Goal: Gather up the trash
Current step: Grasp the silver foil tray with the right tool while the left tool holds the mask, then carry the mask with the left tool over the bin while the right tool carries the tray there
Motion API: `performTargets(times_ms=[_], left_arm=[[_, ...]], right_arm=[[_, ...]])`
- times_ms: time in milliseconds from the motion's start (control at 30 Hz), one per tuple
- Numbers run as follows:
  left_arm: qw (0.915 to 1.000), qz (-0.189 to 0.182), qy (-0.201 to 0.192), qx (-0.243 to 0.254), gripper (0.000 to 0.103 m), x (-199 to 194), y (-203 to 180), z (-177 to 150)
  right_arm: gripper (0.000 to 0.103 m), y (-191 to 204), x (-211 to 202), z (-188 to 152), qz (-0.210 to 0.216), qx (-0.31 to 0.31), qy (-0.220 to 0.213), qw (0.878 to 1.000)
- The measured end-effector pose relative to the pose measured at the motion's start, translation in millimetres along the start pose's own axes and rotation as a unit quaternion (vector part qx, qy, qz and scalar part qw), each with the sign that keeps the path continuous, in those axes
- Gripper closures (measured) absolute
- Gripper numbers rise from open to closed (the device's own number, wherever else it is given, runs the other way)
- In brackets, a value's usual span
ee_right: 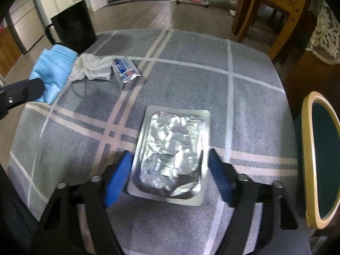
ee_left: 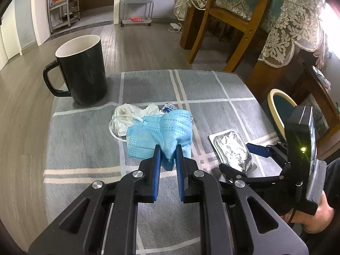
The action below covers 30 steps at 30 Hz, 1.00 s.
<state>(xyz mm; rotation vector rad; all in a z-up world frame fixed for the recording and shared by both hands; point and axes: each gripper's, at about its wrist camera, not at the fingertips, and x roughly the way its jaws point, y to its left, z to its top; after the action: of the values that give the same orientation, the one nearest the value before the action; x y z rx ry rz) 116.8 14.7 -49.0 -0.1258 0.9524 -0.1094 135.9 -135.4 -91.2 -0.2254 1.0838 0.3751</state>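
Observation:
My left gripper [ee_left: 167,150] is shut on a crumpled blue face mask [ee_left: 174,127], lifting part of it off the grey plaid tablecloth [ee_left: 85,148]. A white mask [ee_left: 125,116] and a small blue-and-white wrapper [ee_left: 169,107] lie just behind it. The blue mask [ee_right: 53,72], white mask [ee_right: 91,68] and wrapper [ee_right: 125,71] also show in the right wrist view. My right gripper [ee_right: 170,167] is open, its blue pads [ee_right: 119,178] on either side of a silver foil blister pack [ee_right: 172,153] lying flat on the cloth. The pack also shows in the left wrist view [ee_left: 231,148].
A black mug [ee_left: 81,70] stands at the table's far left corner. A round yellow-rimmed chair back [ee_right: 320,155] stands off the table's right edge. Wooden chairs [ee_left: 225,21] and a lace-covered table [ee_left: 293,27] stand beyond the far edge.

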Motion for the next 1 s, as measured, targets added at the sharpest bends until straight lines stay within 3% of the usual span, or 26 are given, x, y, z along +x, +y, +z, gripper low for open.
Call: performTargets(times_ms=[533,767,1000], left_arm=[[0.9998,-0.019,-0.004,-0.002,0.090,1,-6,-6],[0.9995,-0.032,0.006,0.004,0.090,7,-11,-5],[0.9984,-0.032,0.017,0.042,0.090,18,-39,7]], right_arm=[[0.032,-29,-20,-4,-0.005,0.014,-0.028,0.999],[0.033,-46,-46,1,-0.010,0.030,-0.070,0.997],[0.033,-68,-71,6,-0.031,0.055,-0.104,0.993]])
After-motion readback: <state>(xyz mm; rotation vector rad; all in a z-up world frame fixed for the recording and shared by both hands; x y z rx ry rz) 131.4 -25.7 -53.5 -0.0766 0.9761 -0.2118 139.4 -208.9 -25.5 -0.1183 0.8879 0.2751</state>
